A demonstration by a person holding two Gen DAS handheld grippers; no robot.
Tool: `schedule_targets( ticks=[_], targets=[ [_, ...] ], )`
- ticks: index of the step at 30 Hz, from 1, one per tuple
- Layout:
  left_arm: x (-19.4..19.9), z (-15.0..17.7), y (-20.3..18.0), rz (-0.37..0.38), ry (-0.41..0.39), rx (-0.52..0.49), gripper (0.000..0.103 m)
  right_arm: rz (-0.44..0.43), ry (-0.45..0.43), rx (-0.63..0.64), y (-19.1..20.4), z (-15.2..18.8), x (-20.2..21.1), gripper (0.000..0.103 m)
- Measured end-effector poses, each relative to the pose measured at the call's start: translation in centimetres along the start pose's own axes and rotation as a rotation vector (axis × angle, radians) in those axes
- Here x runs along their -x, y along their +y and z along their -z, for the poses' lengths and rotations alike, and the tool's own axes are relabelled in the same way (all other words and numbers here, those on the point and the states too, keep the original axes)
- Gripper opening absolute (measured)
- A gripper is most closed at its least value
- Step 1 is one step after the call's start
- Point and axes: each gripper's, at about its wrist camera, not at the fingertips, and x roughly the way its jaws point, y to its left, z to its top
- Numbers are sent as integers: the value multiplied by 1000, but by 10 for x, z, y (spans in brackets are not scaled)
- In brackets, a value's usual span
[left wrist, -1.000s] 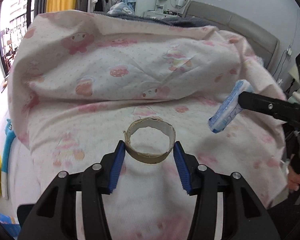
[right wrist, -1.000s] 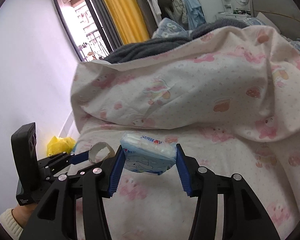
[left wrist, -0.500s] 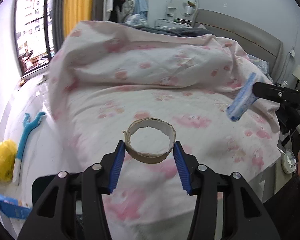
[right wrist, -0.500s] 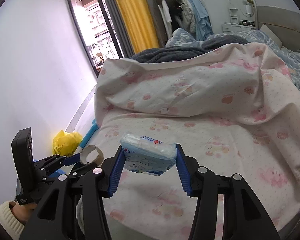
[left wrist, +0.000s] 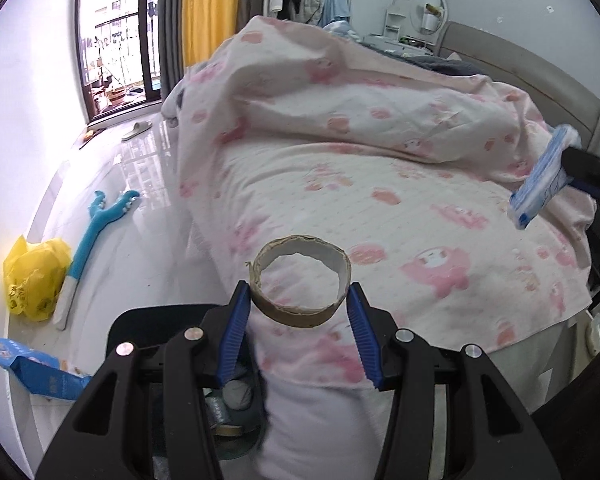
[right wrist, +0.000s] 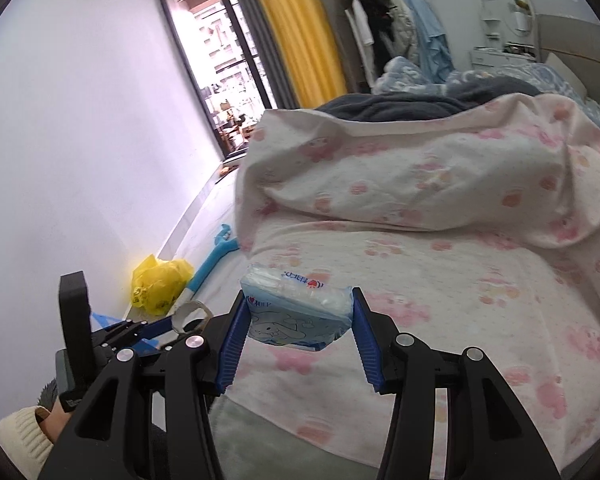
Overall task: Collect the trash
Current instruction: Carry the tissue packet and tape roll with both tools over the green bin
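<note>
Bed edge nearer now; cardboard ring between left gripper pads.

This is a bedroom in a home. A bed with a padded grey headboard fills the scene, under a cream quilt printed with pink cartoon figures. At the far side, clothes hang on a rack beside a yellow curtain and a dark-framed glass balcony door. A white slipper lies on the glossy floor at far left.

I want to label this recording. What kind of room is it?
Most likely a bedroom: a bed with a pink-patterned quilt, a padded headboard, and clothes hanging on a rack near the window.
</note>
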Motion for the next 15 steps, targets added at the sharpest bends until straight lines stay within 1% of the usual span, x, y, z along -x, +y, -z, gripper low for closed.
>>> schedule_targets(
  ticks=[6,11,15],
  targets=[
    [-2,13,26,-12,49,37,52,-43,26,34,34,-2,-22,51],
    [-7,25,51,-33,106,72,52,-81,57,84,71,0,-45,51],
    [-13,39,72,-68,168,94,53,-109,85,109,96,3,-63,51]
  ],
)
